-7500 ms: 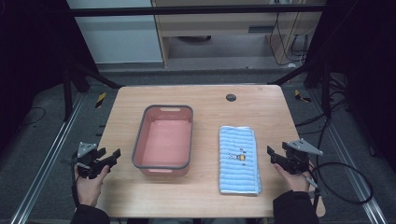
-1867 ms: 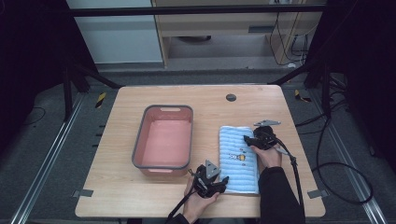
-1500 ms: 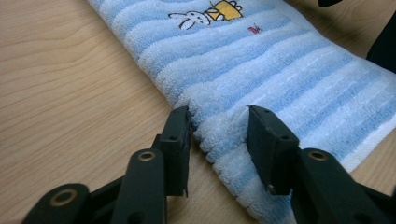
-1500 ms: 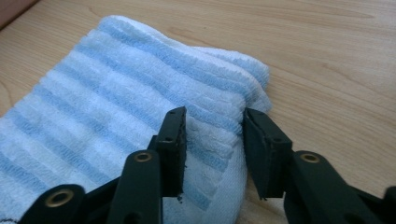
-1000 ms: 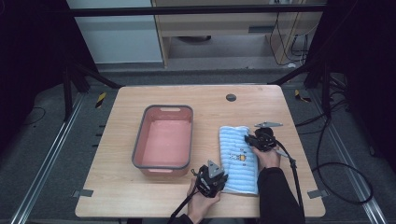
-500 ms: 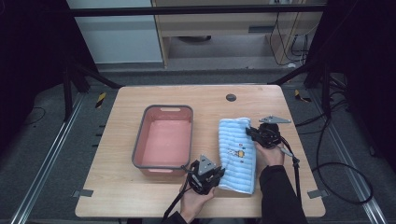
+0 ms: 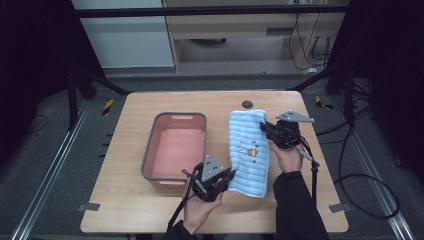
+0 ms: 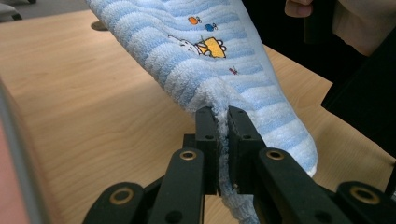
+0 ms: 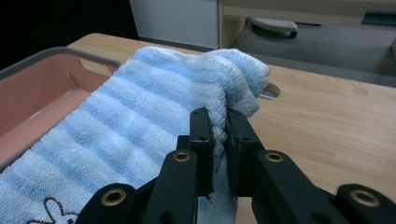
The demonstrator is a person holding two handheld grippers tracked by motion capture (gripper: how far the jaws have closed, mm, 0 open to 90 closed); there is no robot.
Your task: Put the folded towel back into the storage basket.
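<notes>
Left gripper [image 8: 222, 122]: clenched on near towel [image 7: 248, 150] corner
Right gripper [image 9: 218, 125]: clenched on far corner
Done: towel lifted off desk [image 7: 125, 210]
Left: probably into pink basin [image 7: 172, 150]

No words or numbers are showing anywhere that can be read. The blue striped towel [image 8: 219, 60] is only showing small stitched pictures, a little yellow one and tiny dots, not letters.

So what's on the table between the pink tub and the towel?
Nothing: in the high view, bare wood separates the tub from the towel.
</notes>
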